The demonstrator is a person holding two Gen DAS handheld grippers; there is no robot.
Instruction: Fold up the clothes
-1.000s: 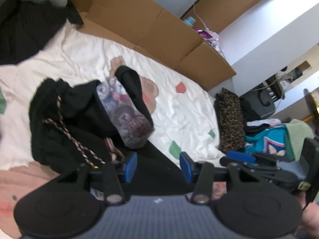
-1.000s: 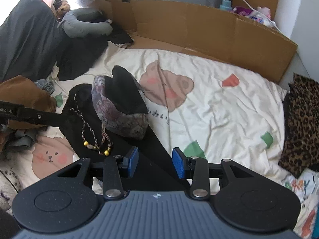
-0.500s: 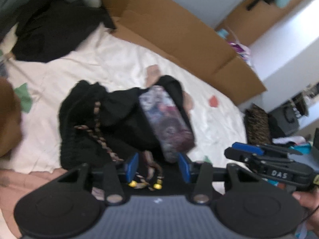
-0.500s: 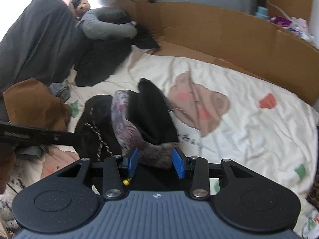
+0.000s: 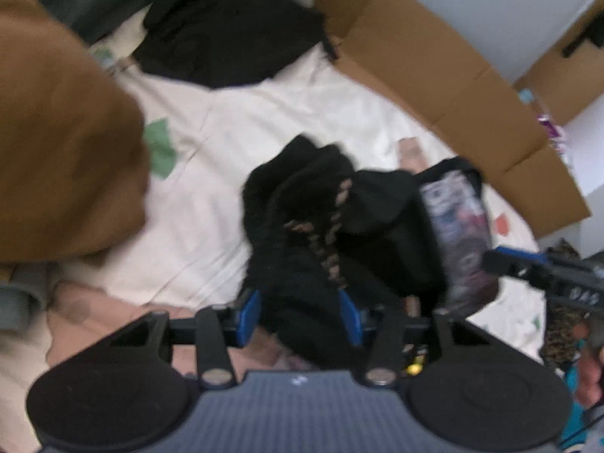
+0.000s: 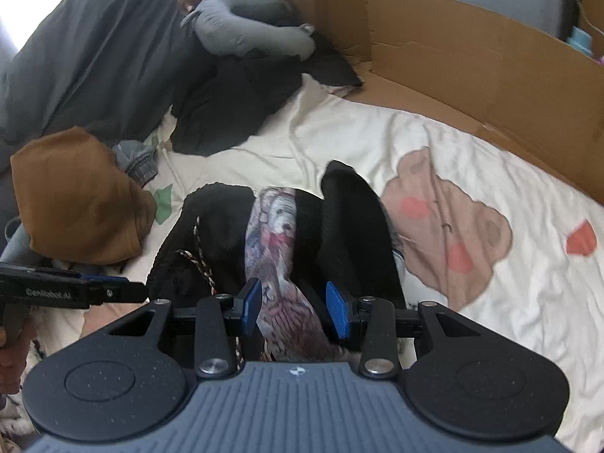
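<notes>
One black hoodie [image 6: 339, 226] lies bunched on the bed [image 6: 490, 302], with one patterned lining panel [image 6: 271, 234] showing and one braided drawcord [image 6: 200, 256] across its left part. In the right wrist view its long axis runs from the near edge of the bed away toward the cardboard [image 6: 472, 71], and the black upper end points at that cardboard wall. The lining strip runs the same way.

There are two tools. The left tool [image 5: 300, 315] has its blue pads wide apart, with fuzzy black cloth of the hoodie [image 5: 302, 226] lying between them; whether the pads press it I cannot tell. The right tool [image 6: 293, 307] is also spread wide, and the lining and black cloth pass between its pads without clear contact. Each tool shows in the other's view: the left tool at the left edge [image 6: 109, 293], just beside the hoodie's fuzzy part, and the right tool at the right edge [image 5: 506, 260], near the lining [image 5: 456, 226].

Elsewhere on the bed: one brown garment [image 6: 79, 196] left of the hoodie, one dark garment [image 6: 234, 109] further back, one grey pillow [image 6: 87, 56], one grey plush [image 6: 256, 34]. The sheet carries one bear print [image 6: 445, 226] right of the hoodie. The left wrist view is blurred
</notes>
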